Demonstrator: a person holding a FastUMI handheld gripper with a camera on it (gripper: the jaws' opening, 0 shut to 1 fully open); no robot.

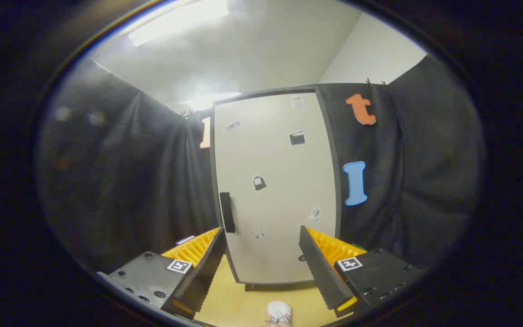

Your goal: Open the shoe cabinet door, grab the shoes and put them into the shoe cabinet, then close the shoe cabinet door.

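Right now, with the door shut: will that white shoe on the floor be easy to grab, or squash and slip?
The white shoe, between the open fingers on the wooden floor before the white cabinet door, looks small and probably light. Its upper likely yields, so it may deform. It shouldn't roll.

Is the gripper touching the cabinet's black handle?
Apart. In the gripper view the open gripper sits back from the handle on the closed door.

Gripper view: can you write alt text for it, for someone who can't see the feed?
A tall pale shoe cabinet door stands closed beyond the gripper, whose fingers are open and hold nothing. A dark handle sits at the door's left edge, and a white shoe lies on the floor between the fingers.
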